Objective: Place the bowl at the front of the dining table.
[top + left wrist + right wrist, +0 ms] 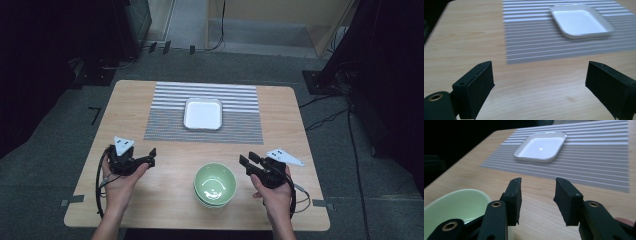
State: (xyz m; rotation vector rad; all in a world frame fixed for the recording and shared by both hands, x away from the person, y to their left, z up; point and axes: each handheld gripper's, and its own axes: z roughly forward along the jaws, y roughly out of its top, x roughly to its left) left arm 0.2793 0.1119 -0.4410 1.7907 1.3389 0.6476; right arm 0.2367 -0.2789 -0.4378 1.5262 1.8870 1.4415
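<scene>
A stack of pale green bowls stands near the table's front edge, between my two hands. A white square dish rests on a grey striped placemat in the middle of the table. My left gripper is open to the left of the bowls, with nothing between its jaws; in the left gripper view the dish lies ahead to the right. My right gripper is open just right of the bowls, also with nothing in it. The right gripper view has a bowl's rim at lower left and the dish beyond.
The wooden table stands on a grey floor. Cables and dark stands lie on the floor to the right and behind. Bare wood surrounds the placemat on every side.
</scene>
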